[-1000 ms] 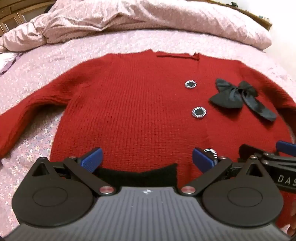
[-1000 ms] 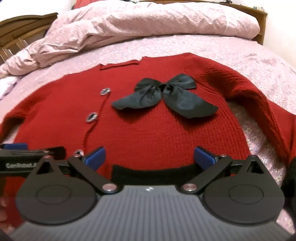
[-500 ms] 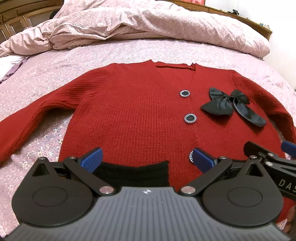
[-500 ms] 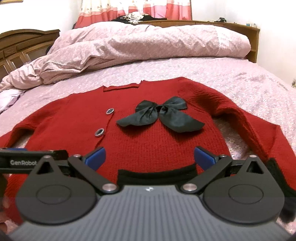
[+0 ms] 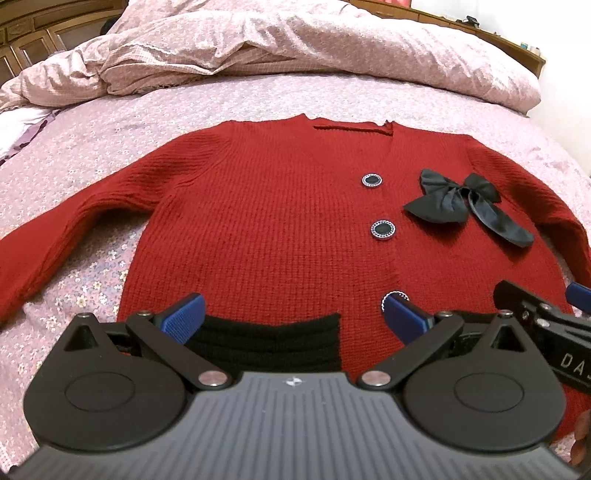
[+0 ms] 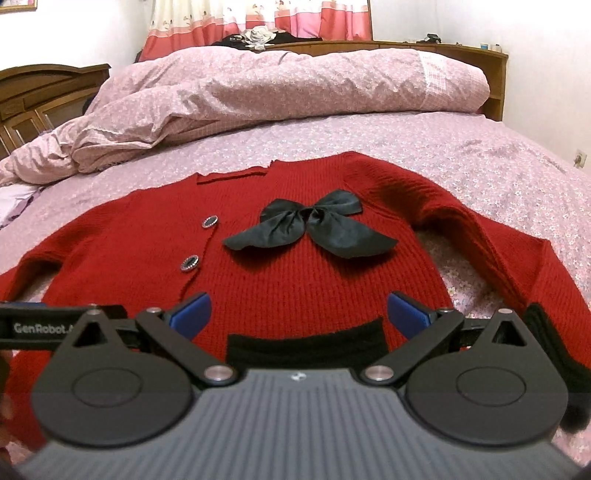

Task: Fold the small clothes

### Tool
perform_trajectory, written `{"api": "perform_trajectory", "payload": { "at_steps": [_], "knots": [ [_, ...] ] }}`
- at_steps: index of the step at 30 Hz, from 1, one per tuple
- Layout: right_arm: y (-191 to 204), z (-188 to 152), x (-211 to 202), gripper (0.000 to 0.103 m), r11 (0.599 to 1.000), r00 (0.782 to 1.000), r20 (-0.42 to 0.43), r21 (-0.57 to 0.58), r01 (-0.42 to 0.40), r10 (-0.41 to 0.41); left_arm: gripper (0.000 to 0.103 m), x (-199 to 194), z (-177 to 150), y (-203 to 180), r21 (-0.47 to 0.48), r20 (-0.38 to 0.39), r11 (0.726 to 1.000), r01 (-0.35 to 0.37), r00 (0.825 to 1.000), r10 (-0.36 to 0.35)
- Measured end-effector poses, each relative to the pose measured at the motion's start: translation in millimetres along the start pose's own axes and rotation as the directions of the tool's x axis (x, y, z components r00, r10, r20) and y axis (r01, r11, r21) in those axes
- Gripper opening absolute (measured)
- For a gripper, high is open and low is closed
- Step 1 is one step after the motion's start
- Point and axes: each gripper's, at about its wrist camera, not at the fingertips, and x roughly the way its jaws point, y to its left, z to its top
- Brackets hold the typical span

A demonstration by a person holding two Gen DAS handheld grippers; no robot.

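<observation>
A small red knitted cardigan [image 5: 266, 229] [image 6: 303, 280] lies flat on the bed, front up, sleeves spread to both sides. It has round black buttons [image 5: 382, 229] [image 6: 189, 263], a black satin bow [image 5: 458, 204] [image 6: 310, 229] and a black ribbed hem [image 5: 269, 343] [image 6: 306, 343]. My left gripper [image 5: 293, 318] hovers open over the hem's left half. Over the hem's right half my right gripper [image 6: 299, 314] is open too. Neither holds any cloth. The right gripper's arm shows at the left wrist view's right edge.
A pink flowered sheet [image 5: 110, 140] [image 6: 480, 162] covers the bed. A crumpled pink duvet [image 5: 295, 40] [image 6: 258, 92] lies behind the cardigan. A wooden headboard [image 6: 48, 92] and shelf [image 6: 443, 48] stand beyond, with curtains [image 6: 258, 22] on the far wall.
Both grippers have pulled back and risen a little from the cardigan's hem, tilting up, so more bed and the far wall show. Both stayed open; the cardigan has not moved.
</observation>
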Motion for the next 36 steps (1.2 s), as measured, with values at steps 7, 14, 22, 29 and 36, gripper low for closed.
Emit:
{"api": "perform_trajectory", "payload": {
  "at_steps": [7, 14, 22, 29, 36],
  "knots": [
    [4.2, -2.3, 0.2, 0.103, 1.0, 1.0, -0.005, -0.021, -0.013, 0.012, 0.103, 0.3, 0.5, -0.6, -0.001, -0.002, 1.0, -0.005, 1.0, 0.005],
    [5.5, -2.2, -1.7, 0.103, 0.999, 1.0, 0.001, -0.029, -0.017, 0.017, 0.103, 0.8, -0.3, -0.6, 0.0, -0.003, 1.0, -0.006, 1.0, 0.006],
    [7.0, -2.8, -0.7, 0.103, 0.999, 1.0, -0.008, -0.036, -0.02, 0.02, 0.103, 2.5, -2.4, -0.7, 0.0, -0.01, 1.0, -0.011, 1.0, 0.011],
    [8.7, -3.6, 0.3, 0.103, 0.999, 1.0, -0.014, -0.045, -0.017, 0.017, 0.103, 3.2, -2.5, -0.7, 0.0, -0.015, 1.0, -0.015, 1.0, 0.015],
    [8.7, -3.8, 0.4, 0.103, 0.999, 1.0, -0.013, -0.043, -0.019, 0.018, 0.103, 2.7, -1.9, -0.5, 0.0, -0.014, 1.0, -0.016, 1.0, 0.016]
  ]
}}
